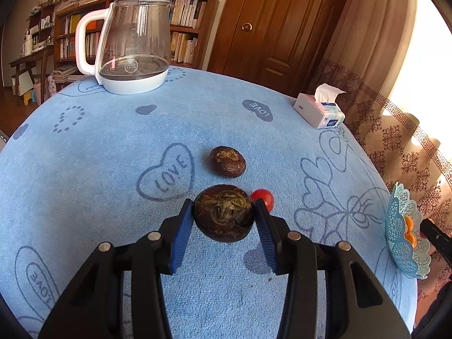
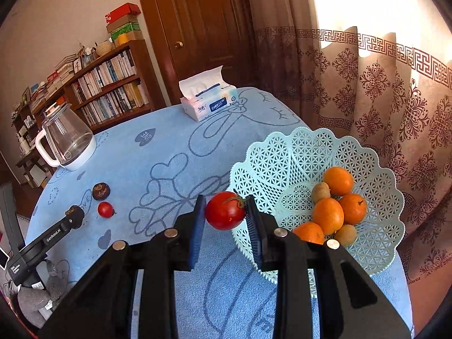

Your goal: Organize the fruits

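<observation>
Right gripper (image 2: pixel 225 212) is clamped on a tomato (image 2: pixel 225 210) just beside the basket (image 2: pixel 285 155), which holds four oranges and two kiwis, some half-hidden. Left gripper (image 1: pixel 224 213), marked "GenRobot.AI", grips one water chestnut (image 1: pixel 224 214); another chestnut (image 1: pixel 228 161) and a second tomato (image 1: pixel 264 197) sit on the "LOVE" cloth (image 1: pixel 113 147).

Basket (image 2: pixel 316 152) on table's (image 2: pixel 158 141) right edge holding oranges (image 2: pixel 327 214), kettle (image 2: pixel 66 141) far left, tissue pack (image 2: pixel 209 104) behind
</observation>
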